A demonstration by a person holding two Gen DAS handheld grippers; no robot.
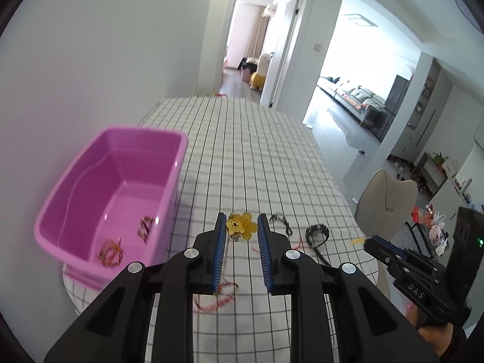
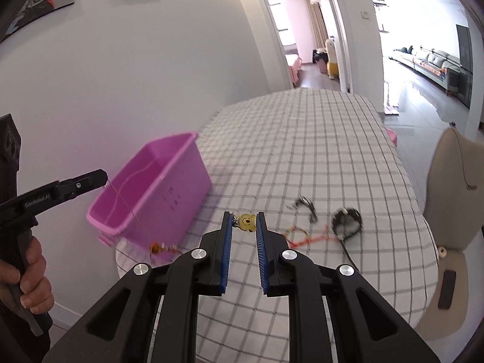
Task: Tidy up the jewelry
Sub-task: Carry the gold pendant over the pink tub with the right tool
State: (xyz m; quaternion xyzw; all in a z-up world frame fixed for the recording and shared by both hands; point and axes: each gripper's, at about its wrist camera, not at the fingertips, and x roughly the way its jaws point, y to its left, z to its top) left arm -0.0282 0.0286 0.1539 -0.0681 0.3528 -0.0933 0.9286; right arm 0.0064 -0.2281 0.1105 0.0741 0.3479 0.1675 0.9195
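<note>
A pink bin (image 1: 90,199) stands at the table's left; it also shows in the right wrist view (image 2: 151,193). It holds two brown bead bracelets (image 1: 110,252). A yellow bear charm (image 1: 240,225) lies on the checked cloth, seen between the open jaws of my left gripper (image 1: 242,227), which hangs above the table. From the right wrist view the left gripper (image 2: 101,178) has a thin cord with a brown beaded piece (image 2: 155,248) dangling from it. My right gripper (image 2: 244,222) has its jaws apart around the bear charm (image 2: 248,222); contact is unclear.
On the cloth to the right lie a black tangled chain (image 2: 305,205), a black band (image 2: 346,219) and a red-orange cord bracelet (image 2: 299,237). A beige chair (image 2: 453,196) stands at the table's right edge. A wall runs behind the bin.
</note>
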